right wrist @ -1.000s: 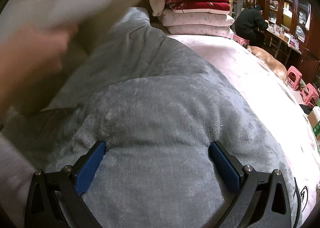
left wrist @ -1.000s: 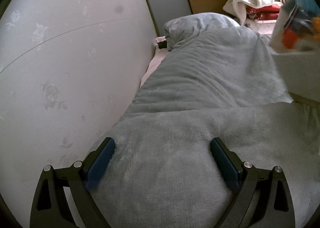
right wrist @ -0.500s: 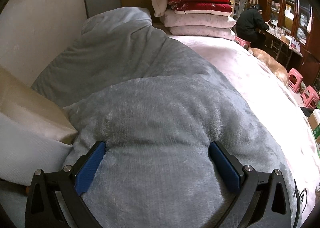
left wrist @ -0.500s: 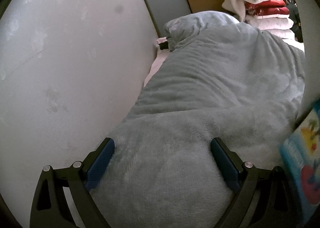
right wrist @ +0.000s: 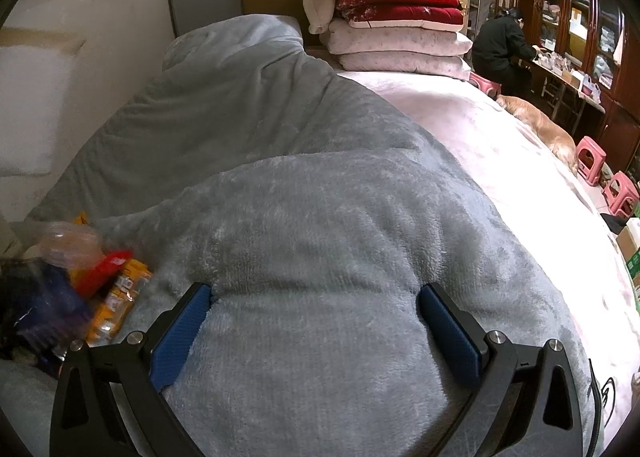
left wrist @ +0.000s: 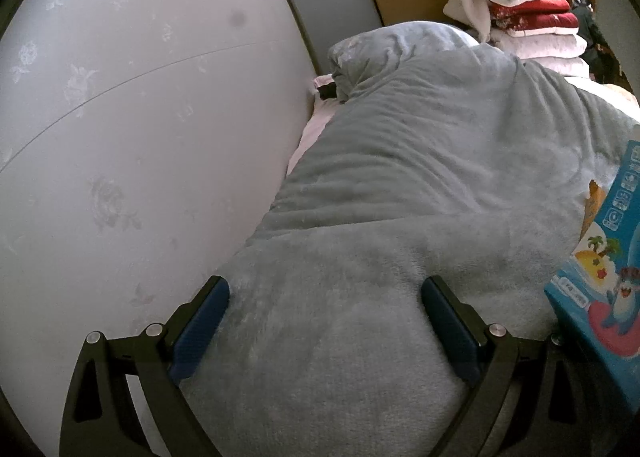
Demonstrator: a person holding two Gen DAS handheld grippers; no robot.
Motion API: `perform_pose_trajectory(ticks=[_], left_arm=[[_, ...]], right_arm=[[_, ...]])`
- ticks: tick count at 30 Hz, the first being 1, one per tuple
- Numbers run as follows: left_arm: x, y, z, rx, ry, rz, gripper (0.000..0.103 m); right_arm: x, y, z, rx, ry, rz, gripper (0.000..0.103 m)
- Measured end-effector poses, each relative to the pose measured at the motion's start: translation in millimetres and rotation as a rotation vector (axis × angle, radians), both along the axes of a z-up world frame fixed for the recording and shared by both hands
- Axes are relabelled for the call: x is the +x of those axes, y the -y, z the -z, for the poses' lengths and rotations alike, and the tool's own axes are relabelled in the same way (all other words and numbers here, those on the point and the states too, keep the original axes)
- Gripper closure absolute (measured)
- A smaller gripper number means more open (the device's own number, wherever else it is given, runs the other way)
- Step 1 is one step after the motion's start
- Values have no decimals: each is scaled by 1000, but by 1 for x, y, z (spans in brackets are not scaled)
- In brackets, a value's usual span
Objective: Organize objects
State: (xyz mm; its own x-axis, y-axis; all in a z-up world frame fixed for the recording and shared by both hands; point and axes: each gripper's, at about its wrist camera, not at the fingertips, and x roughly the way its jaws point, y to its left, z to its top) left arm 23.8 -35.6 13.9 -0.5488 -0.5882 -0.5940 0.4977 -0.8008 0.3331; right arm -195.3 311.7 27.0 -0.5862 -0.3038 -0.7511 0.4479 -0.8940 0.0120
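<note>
Grey plush blanket (right wrist: 320,217) on the bed carries both tools: the left gripper (left wrist: 324,321) and right gripper (right wrist: 314,321) rest spread and empty, apparently waiting, while the blue picture box (left wrist: 604,277) and blurred snack packets (right wrist: 100,289) sit between them.

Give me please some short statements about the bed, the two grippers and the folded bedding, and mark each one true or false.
1. Both hand-held grippers, left and right, are open and hold nothing. True.
2. The grey blanket lies under both grippers. True.
3. The folded bedding stack has a blue quilt in the middle. False: the middle layers are red, between white ones.
4. A blue picture box shows at the right edge of the left wrist view. True.
5. The snack packets lie on the pink stool. False: they lie on the blanket at the left; the stool stands on the floor at the right.
</note>
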Motion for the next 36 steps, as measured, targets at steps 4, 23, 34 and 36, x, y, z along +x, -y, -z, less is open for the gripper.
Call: perform_pose_trajectory(ticks=[4, 23, 34, 36], left_arm=[[0, 0, 0, 0, 0, 0, 7], [1, -5, -1, 1, -1, 9, 7], [-1, -5, -1, 2, 0, 8, 7], [-1, -5, -1, 2, 0, 8, 7]], right_arm=[[-1, 0, 0, 0, 1, -1, 0], [-7, 4, -2, 7, -14, -18, 0], [-5, 5, -1, 3, -17, -20, 0], [-5, 6, -1, 2, -15, -19, 0]])
